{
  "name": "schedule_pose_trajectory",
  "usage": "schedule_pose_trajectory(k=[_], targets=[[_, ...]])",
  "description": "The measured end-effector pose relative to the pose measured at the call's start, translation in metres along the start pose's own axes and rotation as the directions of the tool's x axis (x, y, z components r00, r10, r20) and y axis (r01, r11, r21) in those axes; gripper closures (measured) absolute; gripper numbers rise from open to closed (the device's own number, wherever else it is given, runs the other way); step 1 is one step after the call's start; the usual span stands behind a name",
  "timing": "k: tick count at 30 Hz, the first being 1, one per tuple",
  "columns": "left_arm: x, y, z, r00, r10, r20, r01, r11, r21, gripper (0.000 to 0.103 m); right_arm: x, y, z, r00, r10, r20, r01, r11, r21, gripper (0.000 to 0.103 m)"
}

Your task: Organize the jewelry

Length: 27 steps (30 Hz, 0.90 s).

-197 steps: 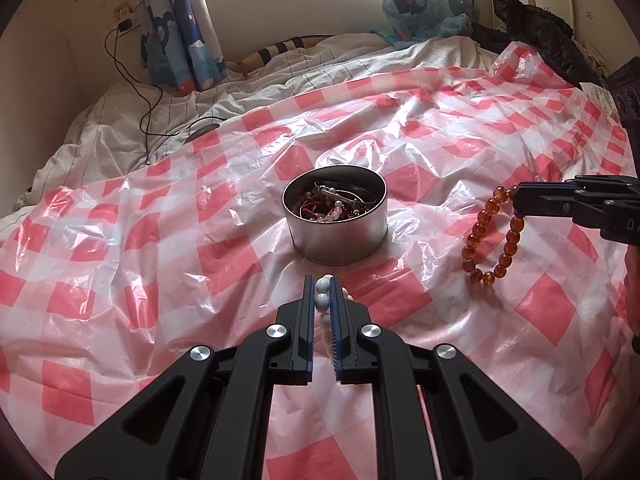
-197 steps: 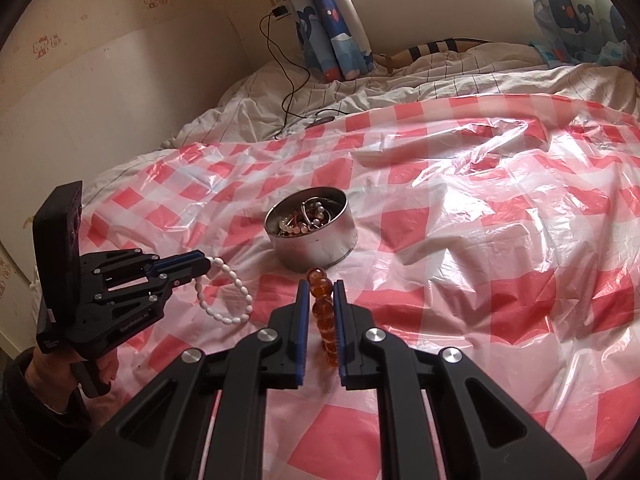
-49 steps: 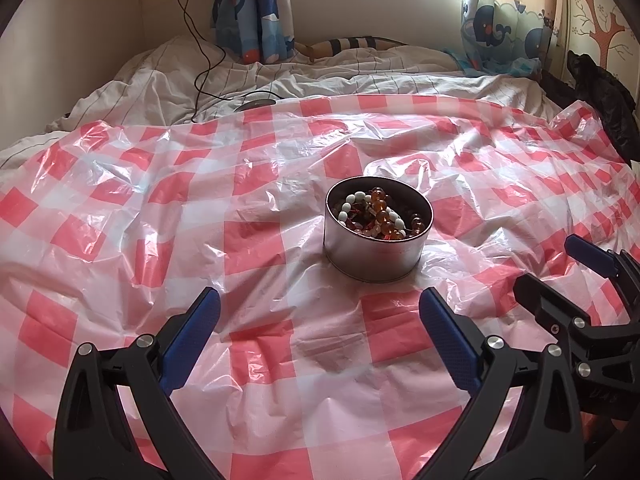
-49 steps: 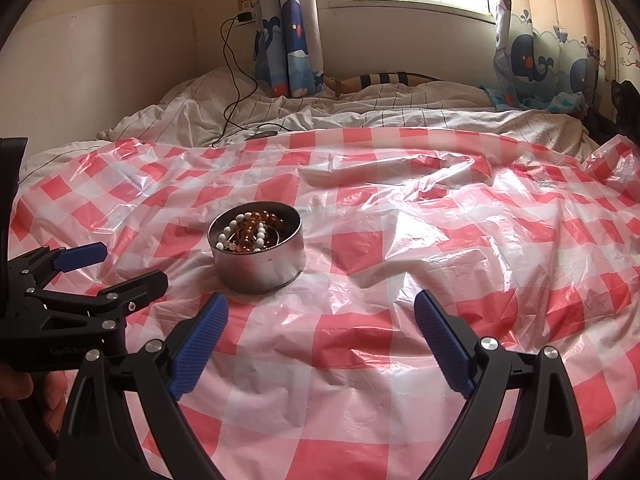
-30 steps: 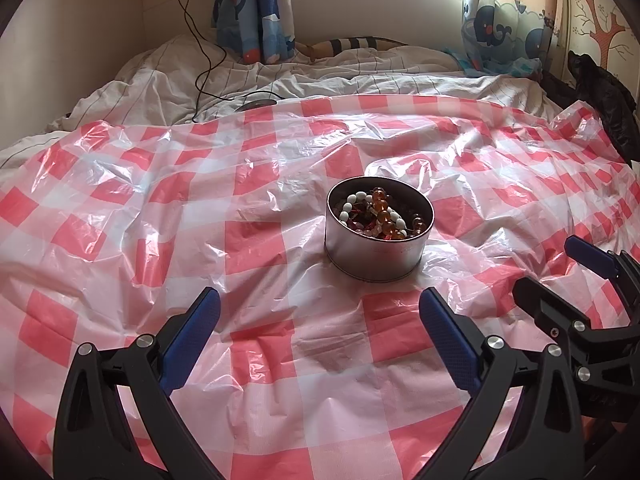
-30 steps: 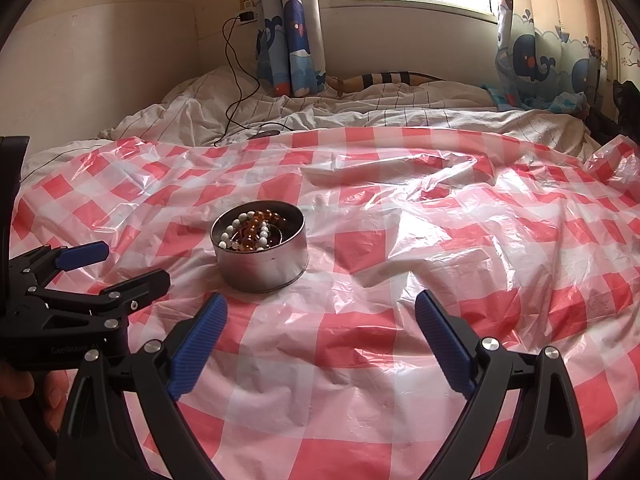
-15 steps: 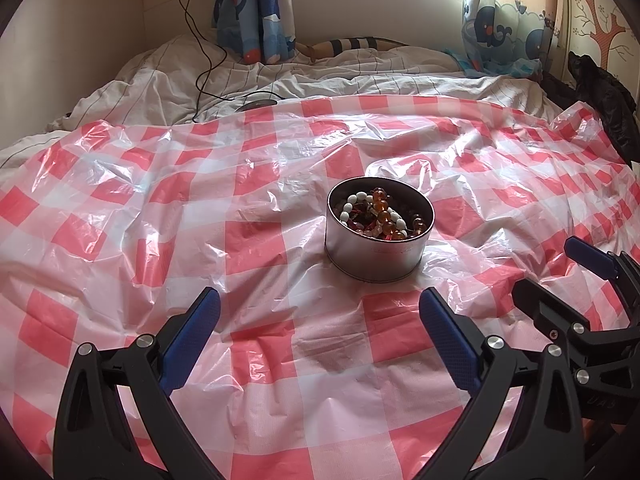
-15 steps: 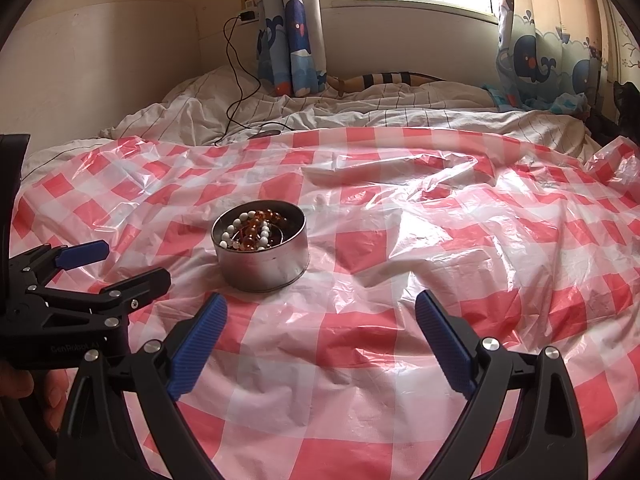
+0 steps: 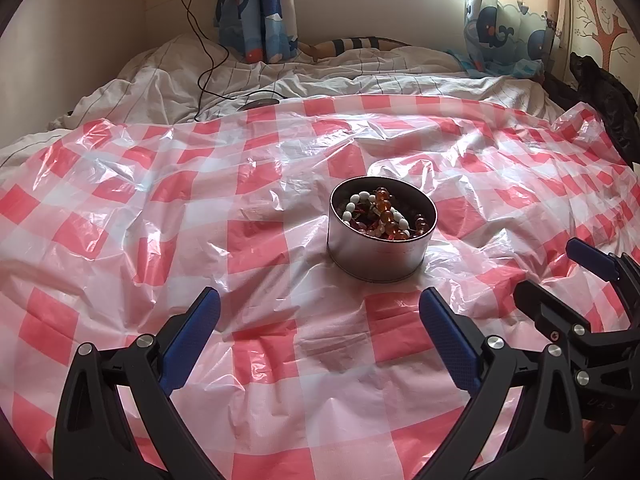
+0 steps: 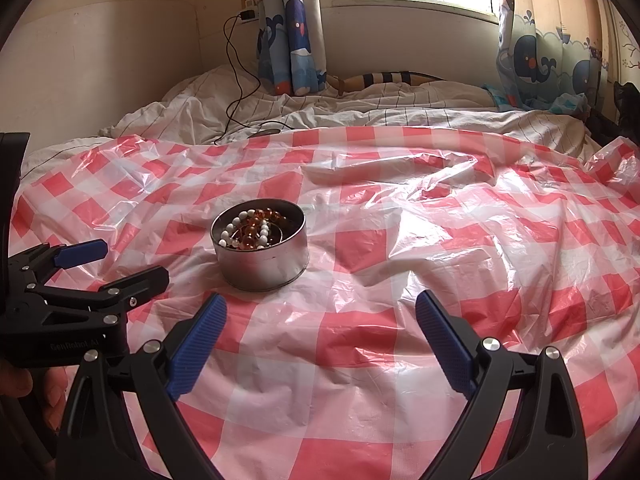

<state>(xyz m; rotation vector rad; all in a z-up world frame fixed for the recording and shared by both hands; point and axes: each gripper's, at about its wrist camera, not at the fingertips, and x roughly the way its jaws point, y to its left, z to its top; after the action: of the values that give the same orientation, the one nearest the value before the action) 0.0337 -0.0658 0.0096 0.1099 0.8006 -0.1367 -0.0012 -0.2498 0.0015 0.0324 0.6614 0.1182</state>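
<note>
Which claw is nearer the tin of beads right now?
Left, slightly. The left claw is open just short of the tin, facing it; the right claw, also open, sits farther off to its right.

Only legible text: "GenRobot.AI", pale lettering on the black body of the left gripper (image 10: pixel 116 264), seen from the right wrist view. Faint marking on the right gripper (image 9: pixel 560 272) body in the left wrist view, unreadable.

A red-and-white checked plastic sheet (image 9: pixel 256 240) is showing under a silver tin (image 9: pixel 376 258) holding white and amber beads (image 9: pixel 384 216).
</note>
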Motion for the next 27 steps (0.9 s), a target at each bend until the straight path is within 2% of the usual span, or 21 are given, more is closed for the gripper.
schedule_pose_trajectory(k=[20, 27], targets=[[0.0040, 0.0056, -0.0024, 1.000, 0.005, -0.027, -0.005, 1.000, -0.019, 0.007, 0.0000, 0.0002, 0.0004, 1.000, -0.001, -0.002, 0.001, 1.000, 0.000, 0.010], [0.0018, 0.0028, -0.0019, 1.000, 0.017, -0.015, -0.017, 1.000, -0.007, 0.007, 0.0001, 0.0002, 0.0005, 1.000, -0.002, -0.002, 0.002, 1.000, -0.001, 0.010]])
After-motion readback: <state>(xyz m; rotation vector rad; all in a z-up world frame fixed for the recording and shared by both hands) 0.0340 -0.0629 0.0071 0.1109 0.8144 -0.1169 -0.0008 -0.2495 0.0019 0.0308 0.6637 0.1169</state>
